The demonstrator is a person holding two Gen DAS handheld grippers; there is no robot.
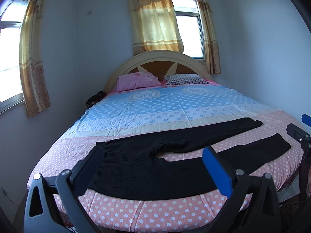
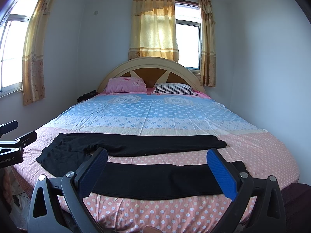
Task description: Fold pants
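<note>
Black pants [image 1: 155, 167] lie flat across the foot of the bed, waistband to the left, both legs stretched to the right. The near leg [image 2: 155, 178] runs along the bed's front edge; the far leg [image 2: 155, 143] lies parallel behind it. My left gripper [image 1: 153, 155] hovers open above the waist and crotch area, touching nothing. My right gripper [image 2: 157, 157] hangs open over the near leg, with nothing between its blue pads [image 2: 221, 174]. The right gripper's body [image 1: 299, 136] shows at the left wrist view's right edge, and the left gripper's body [image 2: 13, 145] at the right wrist view's left edge.
The bed [image 1: 155, 211] has a pink and blue polka-dot sheet, with a pink pillow [image 1: 138, 80] and a striped pillow [image 1: 184, 79] at the arched headboard [image 1: 157, 58]. Curtained windows are behind and at left. Walls close in on both sides.
</note>
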